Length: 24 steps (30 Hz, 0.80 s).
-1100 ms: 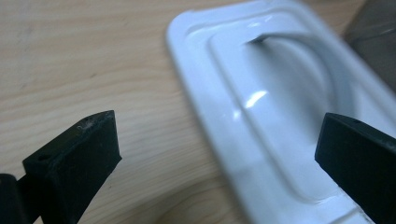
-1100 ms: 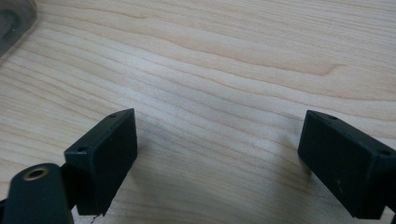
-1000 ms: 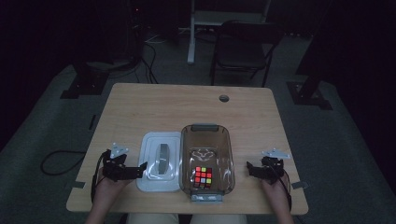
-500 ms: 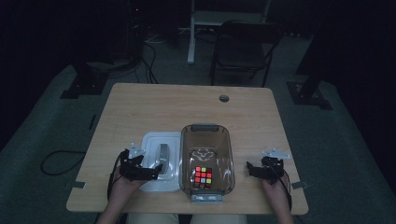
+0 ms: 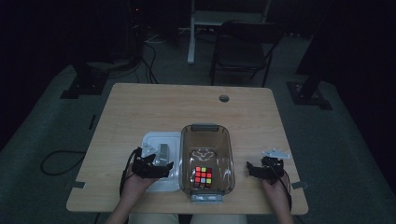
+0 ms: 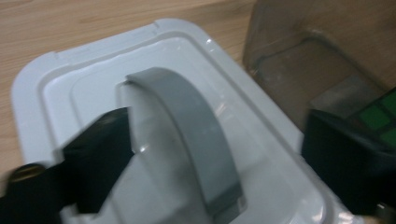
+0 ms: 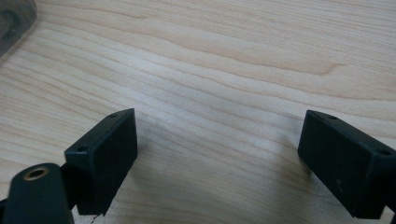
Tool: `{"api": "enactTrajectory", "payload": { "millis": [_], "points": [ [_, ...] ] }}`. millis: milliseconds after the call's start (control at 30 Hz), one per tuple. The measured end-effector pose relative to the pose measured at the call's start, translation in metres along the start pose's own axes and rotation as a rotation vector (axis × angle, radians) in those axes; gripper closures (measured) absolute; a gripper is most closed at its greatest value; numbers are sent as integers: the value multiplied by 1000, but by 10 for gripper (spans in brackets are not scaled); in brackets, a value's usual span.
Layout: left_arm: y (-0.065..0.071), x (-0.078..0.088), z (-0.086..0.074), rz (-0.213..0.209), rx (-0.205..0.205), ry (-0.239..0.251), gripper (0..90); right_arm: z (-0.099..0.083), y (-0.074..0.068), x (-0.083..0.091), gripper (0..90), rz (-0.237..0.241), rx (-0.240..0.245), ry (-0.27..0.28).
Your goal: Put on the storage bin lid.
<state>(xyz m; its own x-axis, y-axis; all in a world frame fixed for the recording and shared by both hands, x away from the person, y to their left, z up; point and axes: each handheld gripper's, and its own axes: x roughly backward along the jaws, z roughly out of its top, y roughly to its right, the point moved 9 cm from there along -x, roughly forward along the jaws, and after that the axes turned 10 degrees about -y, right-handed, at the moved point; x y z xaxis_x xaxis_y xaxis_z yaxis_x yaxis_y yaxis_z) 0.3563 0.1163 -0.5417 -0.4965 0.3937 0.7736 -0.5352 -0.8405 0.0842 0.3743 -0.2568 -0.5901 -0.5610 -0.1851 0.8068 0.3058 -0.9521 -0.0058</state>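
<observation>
Between the left gripper point(image 6: 205, 154) jaws: grey handle point(image 6: 191, 135) of the white lid point(image 6: 60, 79), jaws spread and just been closing, left pad touching the handle, right pad apart. Centre the handle before squeezing, then lift straight. Right of it, brown bin point(image 5: 208, 161) with cube point(image 5: 203, 177). Right gripper point(image 7: 219, 163) spread above the bare table point(image 7: 224, 60).

lid point(image 6: 93, 93) near edge: cut off by the left gripper view's bottom
cube point(image 6: 380, 123): 1 green corner visible, the rest behind a black jaw
box point(image 7: 14, 18): mostly out of frame
</observation>
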Motion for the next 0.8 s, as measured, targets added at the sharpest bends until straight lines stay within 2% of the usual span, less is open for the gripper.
{"api": "enactTrajectory", "payload": {
  "millis": [100,267,333,367,400,467,533,600,633,700,800],
  "points": [
    [-1,-6,0,18,5,-12,158,0,0,0,118,0,0,0],
    [-6,-15,-2,20,25,-29,239,0,0,0,118,0,0,1],
    [-7,-17,-3,-3,33,-29,349,0,0,0,118,0,-1,1],
    [-8,-19,-4,-5,35,-33,374,0,0,0,118,0,-1,1],
    [-8,-20,-5,-3,34,-39,376,0,0,0,118,0,-1,1],
    [-9,-22,-6,0,35,-45,439,0,0,0,118,0,-1,1],
    [-11,-24,-8,18,23,-60,467,0,0,0,118,0,-1,1],
    [-12,-26,-10,4,34,-67,487,0,0,0,118,0,-1,1],
    [-12,-25,-10,-1,33,-66,494,0,0,0,118,0,-1,0],
    [-13,-24,-10,11,27,-57,568,0,0,0,118,0,-1,-1],
    [-17,-21,-10,20,49,-38,628,0,0,0,118,0,-1,-1]
  ]
}}
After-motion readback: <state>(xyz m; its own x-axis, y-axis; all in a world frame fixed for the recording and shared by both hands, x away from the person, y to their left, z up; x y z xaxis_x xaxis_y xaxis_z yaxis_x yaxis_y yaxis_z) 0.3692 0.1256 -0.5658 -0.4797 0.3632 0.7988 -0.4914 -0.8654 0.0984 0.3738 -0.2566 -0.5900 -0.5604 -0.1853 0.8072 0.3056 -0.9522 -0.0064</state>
